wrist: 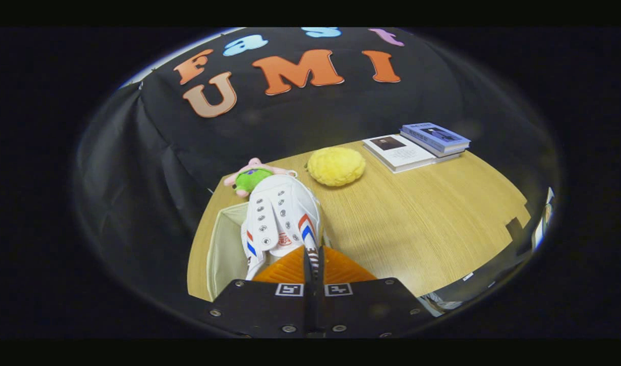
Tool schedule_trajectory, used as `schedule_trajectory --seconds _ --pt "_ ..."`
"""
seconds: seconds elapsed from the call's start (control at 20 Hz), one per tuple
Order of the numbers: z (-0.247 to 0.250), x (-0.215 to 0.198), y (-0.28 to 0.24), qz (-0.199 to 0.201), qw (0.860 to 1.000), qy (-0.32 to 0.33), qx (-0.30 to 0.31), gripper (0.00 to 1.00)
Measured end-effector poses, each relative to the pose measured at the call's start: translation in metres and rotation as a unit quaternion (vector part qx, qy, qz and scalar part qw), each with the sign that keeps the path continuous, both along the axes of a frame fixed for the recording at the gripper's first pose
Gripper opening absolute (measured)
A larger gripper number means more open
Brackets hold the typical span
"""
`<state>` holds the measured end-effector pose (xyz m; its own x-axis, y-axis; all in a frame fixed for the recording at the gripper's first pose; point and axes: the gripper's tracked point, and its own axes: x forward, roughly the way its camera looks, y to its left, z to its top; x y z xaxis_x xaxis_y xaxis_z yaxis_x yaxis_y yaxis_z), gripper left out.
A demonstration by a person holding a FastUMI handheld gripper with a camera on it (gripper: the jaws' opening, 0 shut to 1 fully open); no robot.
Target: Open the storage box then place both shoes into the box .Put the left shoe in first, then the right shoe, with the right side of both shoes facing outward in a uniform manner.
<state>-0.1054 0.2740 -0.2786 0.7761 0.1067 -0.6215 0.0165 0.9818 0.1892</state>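
Roughly, largest to smallest:
Table (417,213): pale wood-grain top across the centre and right of the frame, black cloth wall behind.
Storage box (224,244): cream fabric walls, open on top, lower left of centre at the table's left end.
Shoe (282,221): white canvas sneaker with metal eyelets, red and blue stripes on each side and a small red mark on the tongue; hangs toe-away over the box, its heel at the fingers.
Gripper (313,262): lower centre; orange fingers nearly closed, a thin striped strip of the shoe's heel pinched between them.
Books (417,147): two, stacked, upper right.
Yellow sponge (336,165): round, upper centre, just beyond the shoe.
Plush toy (252,178): green and pink, beyond the shoe's toe.
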Motion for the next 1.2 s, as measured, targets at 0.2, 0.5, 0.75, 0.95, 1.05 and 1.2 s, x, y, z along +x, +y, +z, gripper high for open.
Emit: schedule_trajectory --seconds 0.2,0.5,0.75,0.95,1.05,1.2 --pt "-0.020 -0.003 0.010 -0.003 1.000 0.021 -0.006 0.06" --pt "0.003 -0.007 0.024 0.026 0.999 0.002 0.029 0.63" --pt "0.034 0.002 -0.006 0.026 0.998 -0.047 0.022 0.99" --pt "0.050 0.006 -0.037 0.016 0.998 -0.066 0.015 0.99" --pt "0.062 0.010 -0.057 0.014 0.997 -0.077 0.011 0.99" --pt "0.088 0.016 -0.096 0.010 0.995 -0.103 -0.010 0.99"
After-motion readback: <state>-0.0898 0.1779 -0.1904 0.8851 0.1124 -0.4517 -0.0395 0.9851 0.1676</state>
